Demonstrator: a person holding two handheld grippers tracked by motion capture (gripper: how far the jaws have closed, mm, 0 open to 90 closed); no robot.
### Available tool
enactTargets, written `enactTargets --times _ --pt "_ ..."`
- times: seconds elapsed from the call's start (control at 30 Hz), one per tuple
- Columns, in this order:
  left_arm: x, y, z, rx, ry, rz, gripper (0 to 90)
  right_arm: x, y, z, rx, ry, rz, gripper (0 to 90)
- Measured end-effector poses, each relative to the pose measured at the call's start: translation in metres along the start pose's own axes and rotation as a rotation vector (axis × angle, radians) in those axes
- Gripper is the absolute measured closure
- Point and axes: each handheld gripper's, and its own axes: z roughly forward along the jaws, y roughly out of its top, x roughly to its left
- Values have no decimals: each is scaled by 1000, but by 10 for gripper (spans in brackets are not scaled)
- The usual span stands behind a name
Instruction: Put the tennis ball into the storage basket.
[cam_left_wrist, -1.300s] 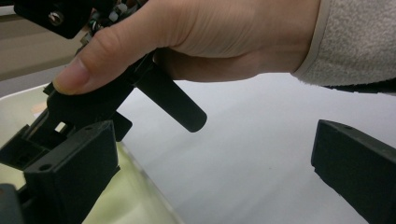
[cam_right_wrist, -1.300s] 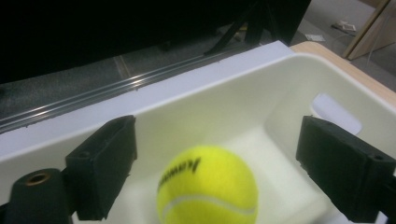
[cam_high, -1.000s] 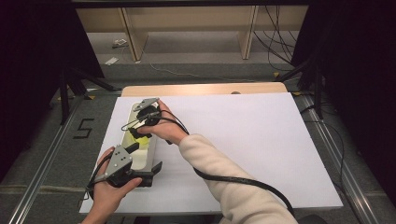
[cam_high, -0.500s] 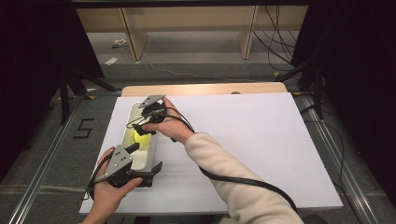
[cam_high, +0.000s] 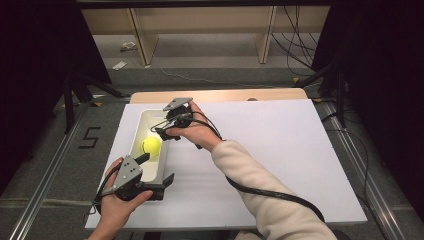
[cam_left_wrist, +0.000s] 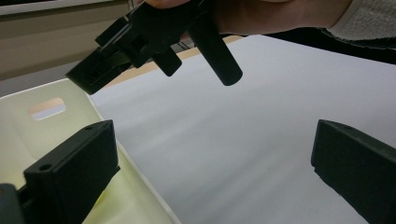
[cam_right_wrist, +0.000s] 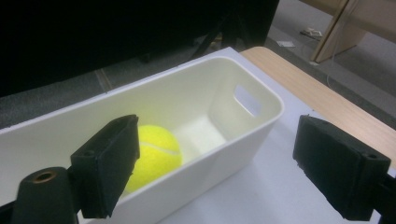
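Tennis ball (cam_high: 151, 146), yellow, lies loose on the floor of the white bin (cam_high: 141, 120), about mid-length; nothing touches it. In the right gripper view the ball (cam_right_wrist: 156, 156) sits below and beyond the jaws, inside the bin (cam_right_wrist: 261, 100). Right gripper (cam_high: 162, 132) hangs over the bin's right rim, above the ball; its jaws have just been closing a little, yet stand apart with nothing between them. Left gripper (cam_high: 159, 170) sits at the bin's near end, jaws spread, one inside the wall, one outside; whether the pads press the wall, cannot tell. Bin stands at the left edge of the white table sheet (cam_high: 280, 150). Wooden tabletop strip (cam_high: 220, 95) beyond.
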Motion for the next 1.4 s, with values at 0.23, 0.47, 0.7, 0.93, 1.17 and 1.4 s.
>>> enactTargets --times 0.23,0.47,0.7,0.93,1.17,1.4 --pt "0 0 0 0 0 1 1 -5 -5 -9 -3 -1 3 154" --pt "0 0 0 1 1 1 1 -13 -11 -16 0 -13 11 154" --pt "-1 0 0 1 2 0 1 -21 -17 -24 10 -25 15 154" --pt "0 0 0 0 3 -1 1 -31 -23 -35 -3 -47 25 154" --pt "0 0 0 1 4 -2 1 -40 -28 -48 -4 -65 29 153" --pt "0 0 0 1 6 -3 1 -50 -36 -60 0 -84 37 154"
